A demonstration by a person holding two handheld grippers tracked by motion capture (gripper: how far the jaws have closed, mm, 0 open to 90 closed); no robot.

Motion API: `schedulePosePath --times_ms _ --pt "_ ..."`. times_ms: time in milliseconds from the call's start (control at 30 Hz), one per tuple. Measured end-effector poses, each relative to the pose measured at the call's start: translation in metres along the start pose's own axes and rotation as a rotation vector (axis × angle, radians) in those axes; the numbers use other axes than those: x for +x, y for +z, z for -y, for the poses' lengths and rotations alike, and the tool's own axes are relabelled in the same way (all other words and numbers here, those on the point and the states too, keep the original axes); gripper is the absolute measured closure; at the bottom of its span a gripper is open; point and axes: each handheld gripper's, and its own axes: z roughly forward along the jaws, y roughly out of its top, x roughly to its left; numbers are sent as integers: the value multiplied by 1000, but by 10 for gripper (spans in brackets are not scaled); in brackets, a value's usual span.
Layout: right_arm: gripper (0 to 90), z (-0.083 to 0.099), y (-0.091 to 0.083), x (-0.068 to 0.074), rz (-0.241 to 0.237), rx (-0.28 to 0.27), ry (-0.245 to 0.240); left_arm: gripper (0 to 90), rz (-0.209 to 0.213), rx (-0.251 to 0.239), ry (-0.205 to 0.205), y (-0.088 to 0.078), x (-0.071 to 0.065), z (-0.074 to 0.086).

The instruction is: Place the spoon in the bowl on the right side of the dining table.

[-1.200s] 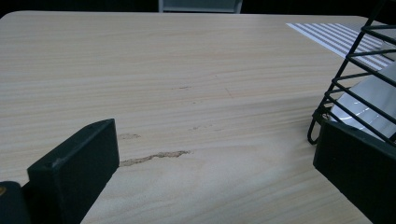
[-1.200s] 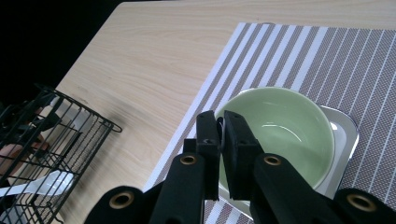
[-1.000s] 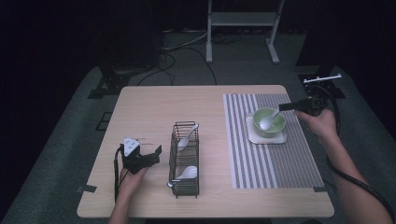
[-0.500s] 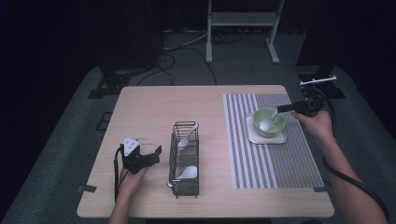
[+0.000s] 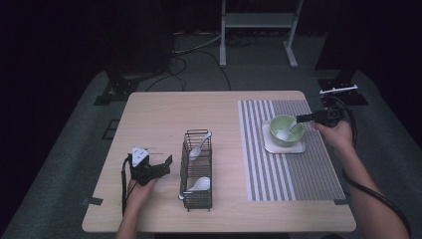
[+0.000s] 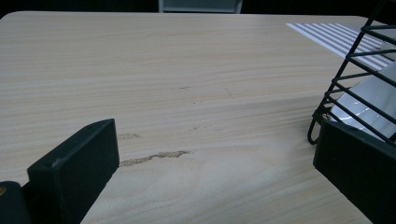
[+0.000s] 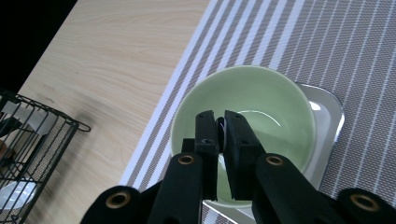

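Spoon: inside green bowl, handle pinched by right claw.
Left claw: jaws wide, empty, low over bench, just beside wire basket.
Bowl: on tray, striped mat, well apart from basket.

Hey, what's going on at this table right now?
A person works with two handheld grippers. The right gripper is shut on a white spoon whose scoop sits in a green bowl on a small tray, on a striped placemat. The left gripper rests open beside a wire basket holding two more spoons.
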Motion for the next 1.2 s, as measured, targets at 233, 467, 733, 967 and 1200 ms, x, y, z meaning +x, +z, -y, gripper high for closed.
schedulePosePath --times_ms 233,467,733,967,1200 --pt "821 2 -2 -7 25 0 14 0 0 1 0 0 0 0" --pt "805 4 -2 -11 41 2 23 0 -1 1 2 0 0 0" --pt "783 6 -2 -15 52 5 36 0 0 0 4 0 0 0" --pt "757 8 -3 -20 57 5 47 0 -1 3 4 0 0 0" --pt "748 9 -1 -24 62 5 56 0 -3 7 5 0 0 0"
